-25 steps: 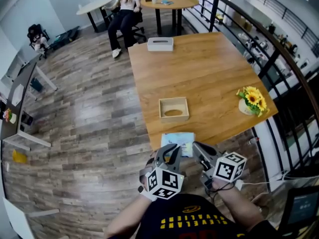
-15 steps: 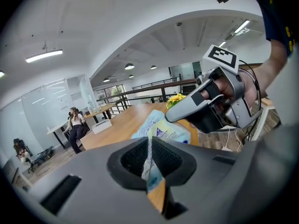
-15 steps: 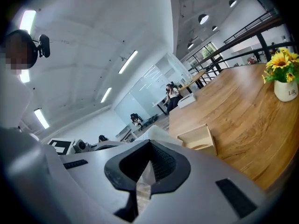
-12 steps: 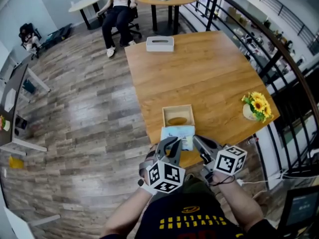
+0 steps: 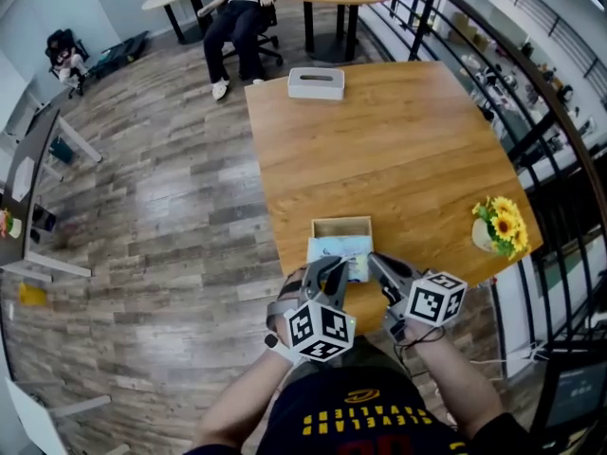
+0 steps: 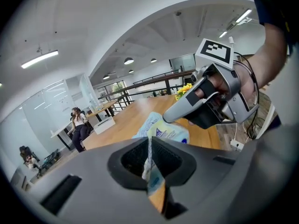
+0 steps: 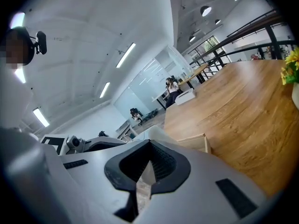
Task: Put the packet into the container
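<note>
Packet (image 5: 339, 252) hangs over the near rim of the wooden container (image 5: 341, 226) on the table (image 5: 398, 140) — left gripper (image 5: 333, 267) pinches one edge, right gripper (image 5: 374, 259) clamps the other.

**A:** How much of the packet (image 5: 340, 252) do you see?

**B:** Little. Its near edge is lost between the jaws of my left gripper (image 6: 150, 153). At my right gripper (image 7: 145, 164) only a pale sliver shows between the jaws, the rest behind the gripper's own body.

**A:** And the container (image 5: 341, 222)?

**B:** Just beyond my jaws, the packet covers most of its inside. Whether they touch, I can't tell. The packet's print is too small to read.
</note>
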### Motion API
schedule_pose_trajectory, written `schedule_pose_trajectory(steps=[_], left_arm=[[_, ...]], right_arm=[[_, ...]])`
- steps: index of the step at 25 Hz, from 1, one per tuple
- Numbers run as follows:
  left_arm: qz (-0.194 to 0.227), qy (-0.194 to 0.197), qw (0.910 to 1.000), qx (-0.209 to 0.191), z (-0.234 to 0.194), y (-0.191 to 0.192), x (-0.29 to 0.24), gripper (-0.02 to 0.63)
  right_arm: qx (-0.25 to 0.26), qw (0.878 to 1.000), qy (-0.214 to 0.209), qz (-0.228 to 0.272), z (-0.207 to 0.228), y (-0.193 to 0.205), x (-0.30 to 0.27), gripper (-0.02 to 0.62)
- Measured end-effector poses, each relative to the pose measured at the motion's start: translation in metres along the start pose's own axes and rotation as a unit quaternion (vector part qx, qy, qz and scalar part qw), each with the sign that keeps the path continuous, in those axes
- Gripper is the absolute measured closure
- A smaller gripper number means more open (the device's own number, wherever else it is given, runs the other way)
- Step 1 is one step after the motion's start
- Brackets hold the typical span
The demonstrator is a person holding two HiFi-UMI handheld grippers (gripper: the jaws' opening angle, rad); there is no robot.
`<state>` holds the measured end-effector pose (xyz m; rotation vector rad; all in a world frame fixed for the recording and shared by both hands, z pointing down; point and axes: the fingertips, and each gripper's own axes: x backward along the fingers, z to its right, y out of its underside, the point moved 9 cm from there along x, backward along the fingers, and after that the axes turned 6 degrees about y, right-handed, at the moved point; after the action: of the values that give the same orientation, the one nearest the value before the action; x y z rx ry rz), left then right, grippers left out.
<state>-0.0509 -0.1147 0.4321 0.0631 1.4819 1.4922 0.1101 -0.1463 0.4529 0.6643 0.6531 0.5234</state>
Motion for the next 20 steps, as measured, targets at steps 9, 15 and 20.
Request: schedule_pose_trajectory(steps=[9, 15, 20], left_arm=[[-0.032, -0.015, 0.9994, -0.008, -0.017, -0.005, -0.046, 0.583], [-0.049, -0.014, 0.9987, -0.008, -0.023, -0.002, -0.066, 0.584], [-0.060, -0.010, 0.9981, -0.007, -0.024, 0.001, -0.080, 0.586]], right_arm=[[0.007, 1.000, -0.010, -0.029, 0.040, -0.022, -0.033, 0.586], [0.006, 0.999, -0.013, -0.044, 0.058, -0.024, -0.050, 0.586], [0.005, 0.998, -0.010, -0.056, 0.072, -0.023, -0.059, 0.586]])
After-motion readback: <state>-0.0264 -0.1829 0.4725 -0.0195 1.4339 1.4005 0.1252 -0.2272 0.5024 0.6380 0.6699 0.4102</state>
